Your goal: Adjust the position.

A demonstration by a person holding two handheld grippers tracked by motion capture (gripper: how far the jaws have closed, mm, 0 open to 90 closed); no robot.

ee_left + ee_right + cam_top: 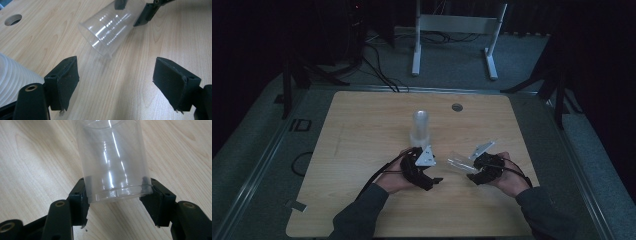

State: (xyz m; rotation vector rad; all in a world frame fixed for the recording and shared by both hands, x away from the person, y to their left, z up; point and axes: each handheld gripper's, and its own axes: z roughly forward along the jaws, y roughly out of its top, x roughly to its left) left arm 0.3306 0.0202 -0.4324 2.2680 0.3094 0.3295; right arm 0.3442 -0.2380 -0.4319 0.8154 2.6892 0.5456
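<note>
A clear plastic cup (459, 164) lies tilted on its side just above the wooden table (362, 145), mouth toward my left gripper. My right gripper (474, 172) is shut on its base; in the right gripper view the cup (112, 162) sits between both pads, with the right gripper (117, 197) closed around its bottom rim. My left gripper (436, 175) stands open a short way left of the cup's mouth. In the left gripper view the left gripper (115, 80) has nothing between its jaws, and the cup (110, 30) lies ahead. An upright stack of clear cups (420, 127) stands behind the left gripper.
The stack's ribbed side (12, 77) shows at the left edge of the left gripper view. A round cable hole (456, 107) sits near the table's far edge. Beyond the table stand a white metal frame (452, 30) and cables on the floor.
</note>
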